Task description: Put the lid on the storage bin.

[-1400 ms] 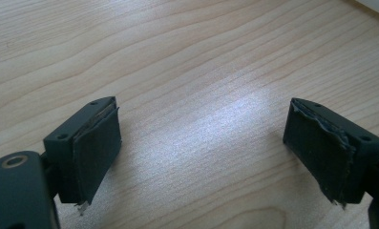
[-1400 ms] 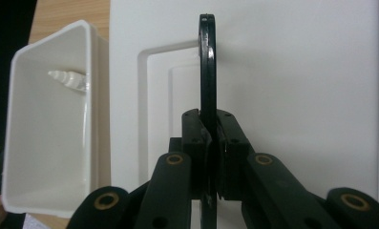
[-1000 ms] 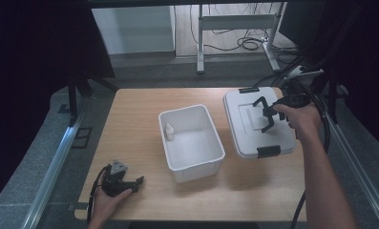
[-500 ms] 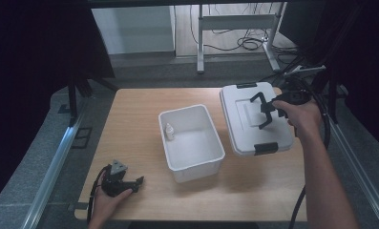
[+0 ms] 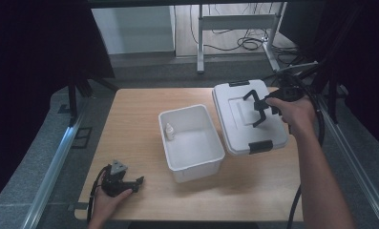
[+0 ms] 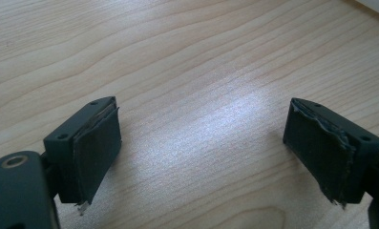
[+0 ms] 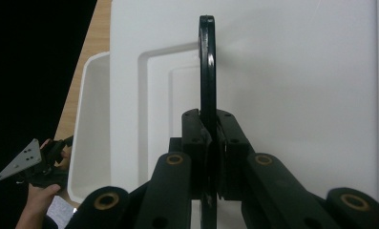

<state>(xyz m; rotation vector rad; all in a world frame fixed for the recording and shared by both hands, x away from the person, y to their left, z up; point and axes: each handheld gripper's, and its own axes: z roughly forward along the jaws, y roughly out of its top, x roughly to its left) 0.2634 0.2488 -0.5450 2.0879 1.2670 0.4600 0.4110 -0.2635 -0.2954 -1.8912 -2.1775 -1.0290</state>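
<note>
A white lid (image 5: 235, 125) with black latches hangs at the right of the table, beside an open white bin (image 5: 196, 171). My right gripper (image 5: 262, 107) is shut on the lid's thin black handle (image 5: 250, 95). In the right gripper view the handle (image 7: 207, 57) runs up between the pressed pads of the right gripper (image 7: 211, 143), over the lid (image 7: 297, 71). A small white bottle (image 5: 169, 132) stands inside the bin at its left wall. My left gripper (image 5: 130, 183) rests at the table's near left corner. Its jaws are open over bare wood (image 6: 201, 148).
The wooden table (image 5: 130, 124) has free room left of the bin and along the front edge. Table legs and cables (image 5: 244, 43) lie on the floor beyond the far edge. A metal rail (image 5: 53, 162) runs along the left side.
My right gripper has risen with the lid and carried it a little left, toward the bin. The left gripper has stayed put.
</note>
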